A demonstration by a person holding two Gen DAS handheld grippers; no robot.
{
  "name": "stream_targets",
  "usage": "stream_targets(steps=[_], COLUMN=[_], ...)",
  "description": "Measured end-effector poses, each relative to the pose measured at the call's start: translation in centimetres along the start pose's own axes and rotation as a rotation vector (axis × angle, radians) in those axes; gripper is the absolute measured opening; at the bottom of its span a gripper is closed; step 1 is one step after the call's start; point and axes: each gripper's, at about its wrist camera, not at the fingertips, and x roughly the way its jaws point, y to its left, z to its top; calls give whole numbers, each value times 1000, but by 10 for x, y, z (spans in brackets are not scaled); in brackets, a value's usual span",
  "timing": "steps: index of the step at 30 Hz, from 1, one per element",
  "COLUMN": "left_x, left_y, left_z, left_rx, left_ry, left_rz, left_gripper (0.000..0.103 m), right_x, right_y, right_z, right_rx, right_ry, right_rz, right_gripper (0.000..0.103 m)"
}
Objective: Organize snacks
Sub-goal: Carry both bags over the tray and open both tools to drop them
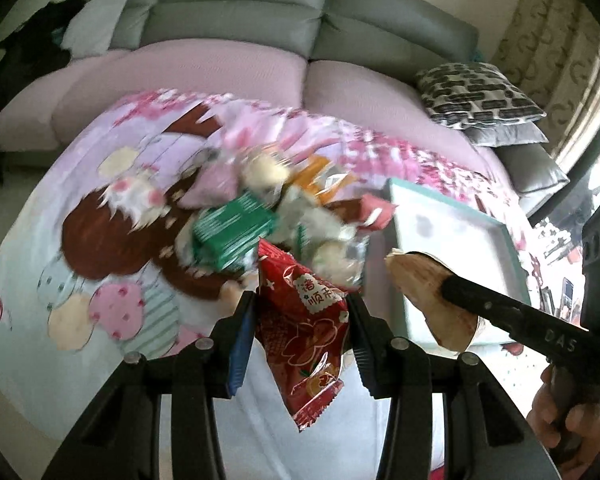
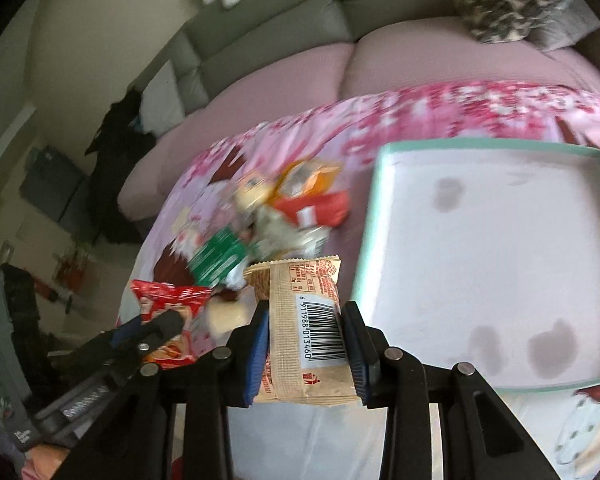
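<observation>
- Between the left gripper (image 1: 300, 312) jaws, in the left wrist view, hangs a red snack packet (image 1: 306, 332). The jaws are shut tight on it, pinching its sides, and it is up off the cloth.
- At 12 o'clock from that packet sits the snack pile (image 1: 268, 216) on the flowery cloth (image 1: 100, 184) over the tabletop. It is blurry, but a green packet (image 1: 232, 236) shows in it.
- At 3 o'clock stands the tray (image 1: 508, 248) with the teal rim. The right gripper (image 1: 440, 292) reaches across in front of it with a tan snack packet (image 1: 424, 292).
- Down at the low middle of the right wrist view, the right gripper's jaws squeeze the tan packet on both sides, barcode facing up.
- At 2 o'clock from it lies the tray, with nothing in it but a few grey marks. At 9 o'clock is the left gripper with its red packet.
- I think the job now is to carry both packets to the tray.
- To do it well, keep both packets squeezed until they are over the white floor of the tray.
- Go low before letting go, so they land flat.
- Put them side by side, near a corner, to leave room for the rest.
</observation>
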Motion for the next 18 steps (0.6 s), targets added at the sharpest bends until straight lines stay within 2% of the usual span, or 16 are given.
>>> stream_targets(steps=[13,18], left_x=[35,60], left_y=[-110,-138], left_z=[49,60], left_rx=[251,280], left_ry=[-22,-5], left_rz=[-119,-151], left_gripper=[46,46], right_x=[-45,-53], right_y=[-116,-148], right_z=[33,48], right_rx=[177,216], right_ry=[-106,-127], right_rz=[-173,-239], right_gripper=[38,38])
